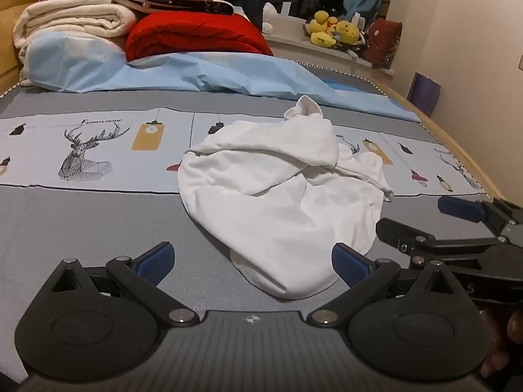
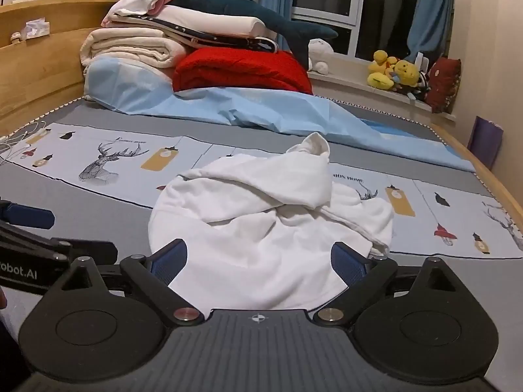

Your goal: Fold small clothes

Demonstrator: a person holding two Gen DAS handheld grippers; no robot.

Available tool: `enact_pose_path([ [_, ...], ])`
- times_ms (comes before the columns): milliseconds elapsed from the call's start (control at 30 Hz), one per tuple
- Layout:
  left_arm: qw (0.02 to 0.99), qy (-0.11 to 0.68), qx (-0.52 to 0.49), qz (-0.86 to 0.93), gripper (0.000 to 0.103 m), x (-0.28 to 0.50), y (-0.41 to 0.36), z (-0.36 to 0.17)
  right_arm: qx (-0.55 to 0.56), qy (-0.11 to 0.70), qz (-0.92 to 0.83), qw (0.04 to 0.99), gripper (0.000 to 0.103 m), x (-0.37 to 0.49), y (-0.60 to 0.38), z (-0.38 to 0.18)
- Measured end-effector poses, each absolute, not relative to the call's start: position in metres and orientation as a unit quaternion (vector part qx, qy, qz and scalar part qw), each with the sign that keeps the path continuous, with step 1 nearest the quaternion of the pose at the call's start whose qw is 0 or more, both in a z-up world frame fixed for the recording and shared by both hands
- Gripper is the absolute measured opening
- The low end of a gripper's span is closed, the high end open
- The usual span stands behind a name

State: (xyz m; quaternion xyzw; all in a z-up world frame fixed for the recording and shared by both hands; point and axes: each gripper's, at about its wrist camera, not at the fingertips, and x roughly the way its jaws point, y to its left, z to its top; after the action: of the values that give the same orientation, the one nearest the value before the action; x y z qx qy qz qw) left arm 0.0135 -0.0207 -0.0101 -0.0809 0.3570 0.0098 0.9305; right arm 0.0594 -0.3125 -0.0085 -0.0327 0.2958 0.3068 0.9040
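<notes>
A crumpled white garment (image 1: 278, 189) lies bunched on the grey printed bed sheet (image 1: 98, 215), one sleeve end sticking up at its far side. My left gripper (image 1: 251, 261) stands open just before the garment's near edge, its blue pads (image 1: 157, 258) apart with only the hem between them. My right gripper (image 2: 260, 261) is open too, and the near part of the garment (image 2: 261, 228) sits between its wide fingers without being pinched. Each gripper shows in the other's view: the right gripper (image 1: 431, 220) beside the garment's right side, the left gripper (image 2: 65, 233) at its left.
At the far end of the bed lie a light blue sheet (image 1: 228, 75), a red blanket (image 1: 196, 36) and stacked cream bedding (image 1: 75, 19). Plush toys (image 2: 392, 73) sit on the window sill. The wooden bed frame (image 2: 32, 75) runs along the left; white cables (image 2: 13, 140) lie by it.
</notes>
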Motion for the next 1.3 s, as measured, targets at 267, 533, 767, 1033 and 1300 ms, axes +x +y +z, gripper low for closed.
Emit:
enact_pose_path([
  [267, 0.93, 0.359, -0.083, 0.008, 0.102, 0.014, -0.02, -0.012, -0.026, 0.306, 0.306, 0.901, 0.095, 0.061, -0.311, -0.012],
  [533, 0.93, 0.357, -0.081, 0.006, 0.102, 0.014, -0.021, -0.011, -0.016, 0.319, 0.317, 0.893, 0.095, 0.064, -0.31, -0.012],
  [767, 0.93, 0.357, -0.081, 0.006, 0.102, 0.014, -0.02, -0.011, -0.015, 0.317, 0.32, 0.893, 0.095, 0.063, -0.308, -0.013],
  [1033, 0.931, 0.357, -0.08, 0.006, 0.102, 0.014, -0.021, -0.011, -0.018, 0.315, 0.329, 0.89, 0.095, 0.062, -0.307, -0.014],
  [1300, 0.931, 0.357, -0.081, 0.005, 0.102, 0.014, -0.02, -0.011, -0.034, 0.311, 0.341, 0.887, 0.095, 0.06, -0.301, -0.016],
])
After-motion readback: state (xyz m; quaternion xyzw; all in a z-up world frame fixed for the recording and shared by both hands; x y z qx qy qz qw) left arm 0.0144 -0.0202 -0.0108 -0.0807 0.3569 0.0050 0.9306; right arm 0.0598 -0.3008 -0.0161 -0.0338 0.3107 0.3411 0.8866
